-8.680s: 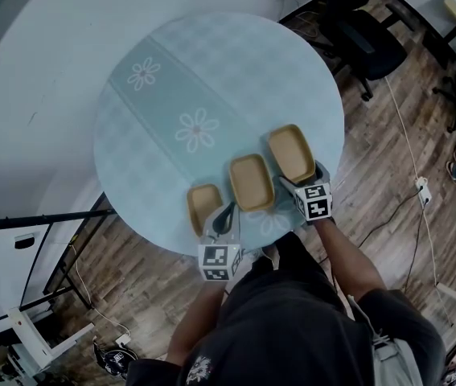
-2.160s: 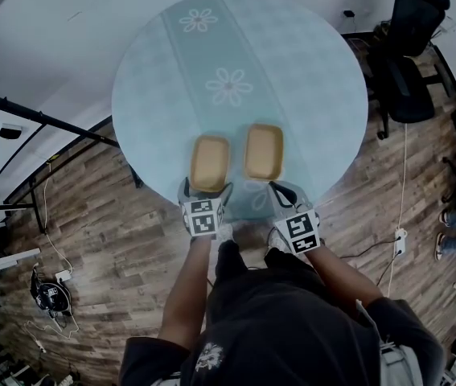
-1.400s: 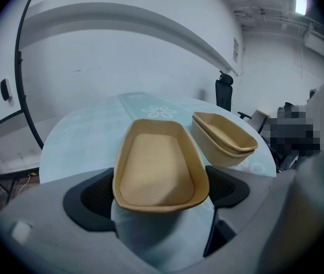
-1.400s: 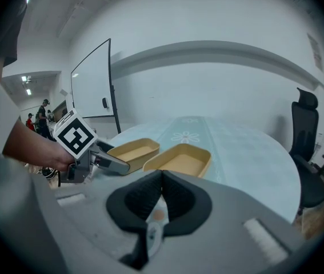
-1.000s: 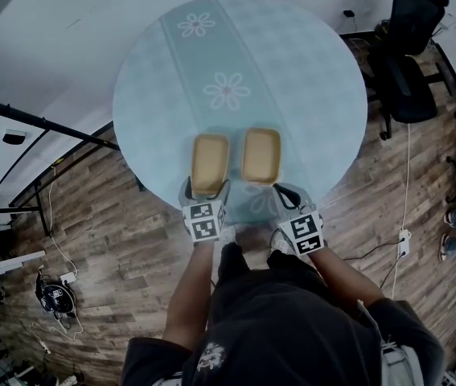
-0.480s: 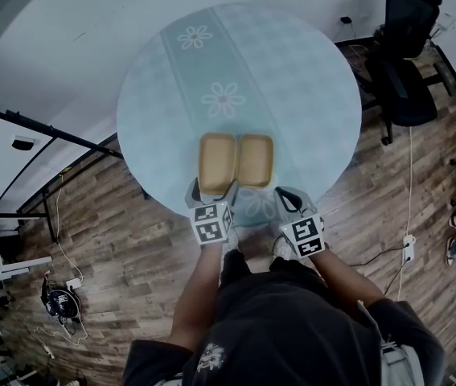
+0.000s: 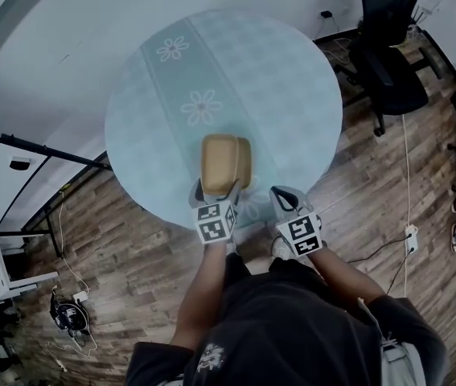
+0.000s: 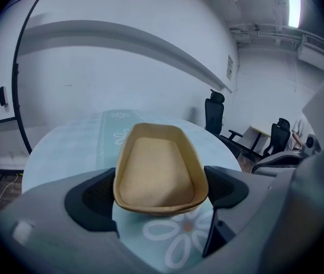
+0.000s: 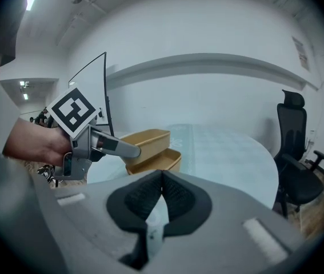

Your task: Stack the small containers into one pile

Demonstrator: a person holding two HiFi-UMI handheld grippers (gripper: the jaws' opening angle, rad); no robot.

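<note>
Nearest, we count 2 grippers: the right gripper [image 7: 284, 195] has its jaws pressed together, empty, at the near edge of the round table [image 7: 292, 79]; the left gripper [image 7: 217, 190] is clamped on the sides of 1 tan container [image 7: 218, 159], raised partly over the 2nd container [image 7: 246, 164], which sits on that table.

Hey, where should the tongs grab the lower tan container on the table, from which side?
On the lower container, probably the exposed right wall: pinch its rim, one tong inside, one outside, coming from the right. The held container in the left gripper hangs over its left part.
</note>
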